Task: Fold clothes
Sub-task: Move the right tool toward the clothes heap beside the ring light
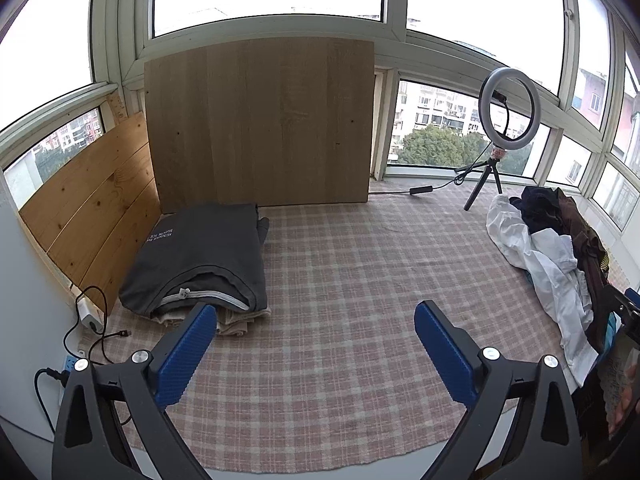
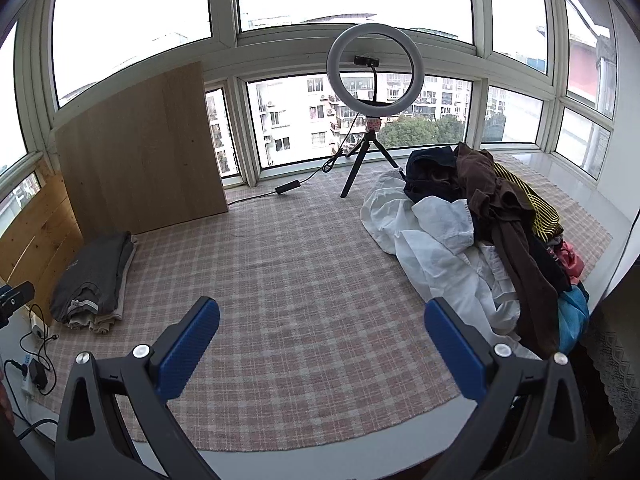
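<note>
A folded dark grey shirt (image 1: 204,256) lies on top of a folded beige garment (image 1: 232,322) at the left of the plaid cloth (image 1: 352,280); the stack also shows in the right wrist view (image 2: 96,280). A heap of unfolded clothes (image 2: 480,240), white, brown and dark, lies at the right; it shows in the left wrist view (image 1: 552,248) too. My left gripper (image 1: 316,320) is open and empty above the cloth, its left finger near the stack. My right gripper (image 2: 322,314) is open and empty, left of the heap.
A ring light on a tripod (image 2: 370,120) stands at the back by the windows, its cable (image 2: 288,188) trailing on the cloth. A wooden board (image 1: 260,124) leans at the back left. A power strip and cables (image 1: 90,320) lie at the left edge.
</note>
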